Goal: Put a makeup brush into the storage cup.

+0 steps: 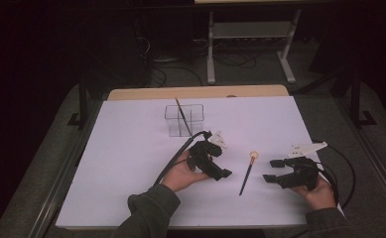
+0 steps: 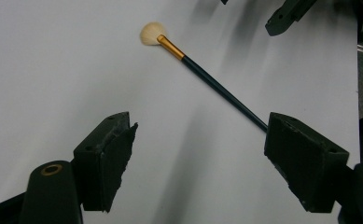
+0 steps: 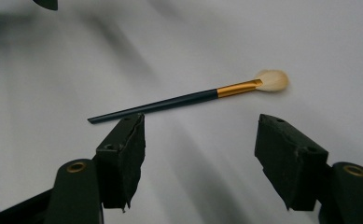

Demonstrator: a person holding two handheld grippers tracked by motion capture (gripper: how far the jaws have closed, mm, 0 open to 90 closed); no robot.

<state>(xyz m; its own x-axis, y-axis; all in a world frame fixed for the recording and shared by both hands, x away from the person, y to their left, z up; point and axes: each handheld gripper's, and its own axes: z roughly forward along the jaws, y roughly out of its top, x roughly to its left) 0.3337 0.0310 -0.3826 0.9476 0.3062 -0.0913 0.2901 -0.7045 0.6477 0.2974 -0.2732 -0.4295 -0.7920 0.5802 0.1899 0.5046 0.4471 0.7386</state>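
White paper covers the desk (image 1: 131,163) under dim light; left tongs (image 1: 224,173) and right tongs (image 1: 273,169) both stand released, gripping nothing; between them a makeup brush (image 1: 246,176) lies flat, untouched; farther back a clear holder (image 1: 173,121) already has one brush (image 1: 183,116) standing in it; pick-up and placing remain.
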